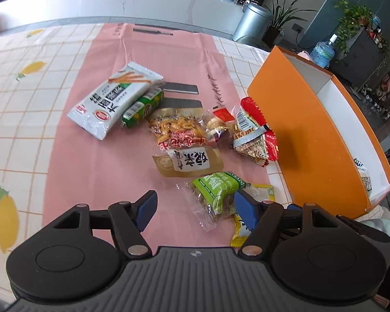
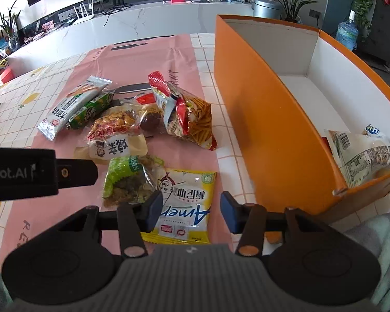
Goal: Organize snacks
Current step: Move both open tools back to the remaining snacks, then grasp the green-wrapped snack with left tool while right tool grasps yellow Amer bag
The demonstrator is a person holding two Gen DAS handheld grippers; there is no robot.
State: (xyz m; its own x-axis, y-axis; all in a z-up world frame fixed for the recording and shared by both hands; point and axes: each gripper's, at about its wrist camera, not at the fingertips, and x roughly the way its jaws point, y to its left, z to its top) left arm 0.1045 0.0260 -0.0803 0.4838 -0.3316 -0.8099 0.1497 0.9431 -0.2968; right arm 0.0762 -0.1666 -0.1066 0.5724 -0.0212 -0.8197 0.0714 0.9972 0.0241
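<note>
Several snack packets lie on a pink mat [image 1: 96, 156]. In the left wrist view my left gripper [image 1: 195, 208] is open, low over the mat, straddling a green packet [image 1: 217, 184]. A yellow packet [image 2: 187, 202] lies between the open fingers of my right gripper [image 2: 191, 212]. An orange box [image 2: 260, 119] stands to the right, with one white packet [image 2: 361, 153] inside. Farther off lie a white stick-snack bag [image 1: 111, 101], a green roll [image 1: 143, 108], an orange peanut packet [image 1: 179, 130] and a red striped bag [image 1: 257, 132].
The mat lies on a white lemon-print tablecloth [image 1: 20, 98]. The left gripper's body [image 2: 39, 173] reaches in from the left in the right wrist view. A white counter [image 1: 132, 2], a metal bin [image 1: 252, 20] and plants stand behind the table.
</note>
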